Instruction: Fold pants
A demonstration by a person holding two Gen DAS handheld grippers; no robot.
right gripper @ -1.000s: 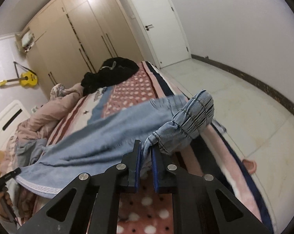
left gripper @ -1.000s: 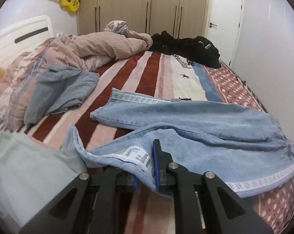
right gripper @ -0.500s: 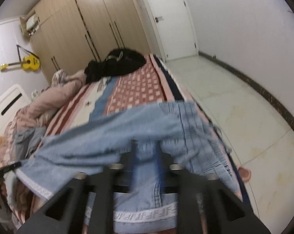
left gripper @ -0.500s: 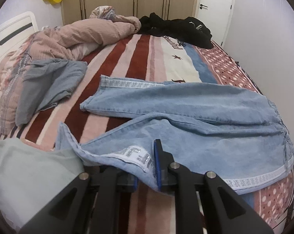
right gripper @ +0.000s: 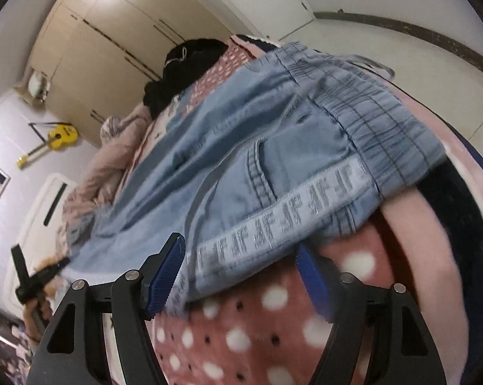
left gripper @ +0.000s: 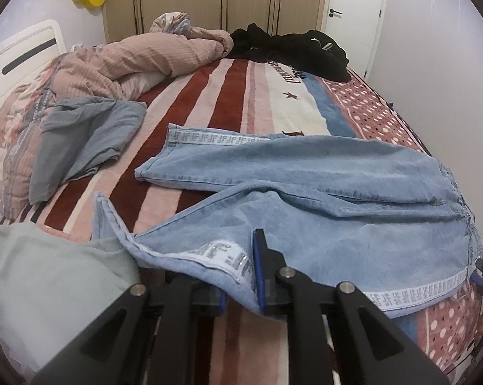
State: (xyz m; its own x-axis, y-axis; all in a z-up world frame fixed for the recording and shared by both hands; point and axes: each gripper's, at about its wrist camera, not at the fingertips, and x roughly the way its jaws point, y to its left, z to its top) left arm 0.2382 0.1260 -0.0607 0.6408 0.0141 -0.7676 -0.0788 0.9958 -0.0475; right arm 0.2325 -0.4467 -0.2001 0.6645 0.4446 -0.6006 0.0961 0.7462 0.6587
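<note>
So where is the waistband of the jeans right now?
In the right wrist view the waistband lies at the right edge of the bed, just beyond the open right gripper, with the black clothes farther back.

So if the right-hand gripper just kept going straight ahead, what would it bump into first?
Most likely the jeans: the right gripper is open, and the patterned side stripe near the waistband lies just beyond its fingertips on the bed. Depth is hard to judge in this blurred view.

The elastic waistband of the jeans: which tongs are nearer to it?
Right. The right tongs sit open just below the waistband; the left tongs grip a leg hem of the jeans, far off.
</note>
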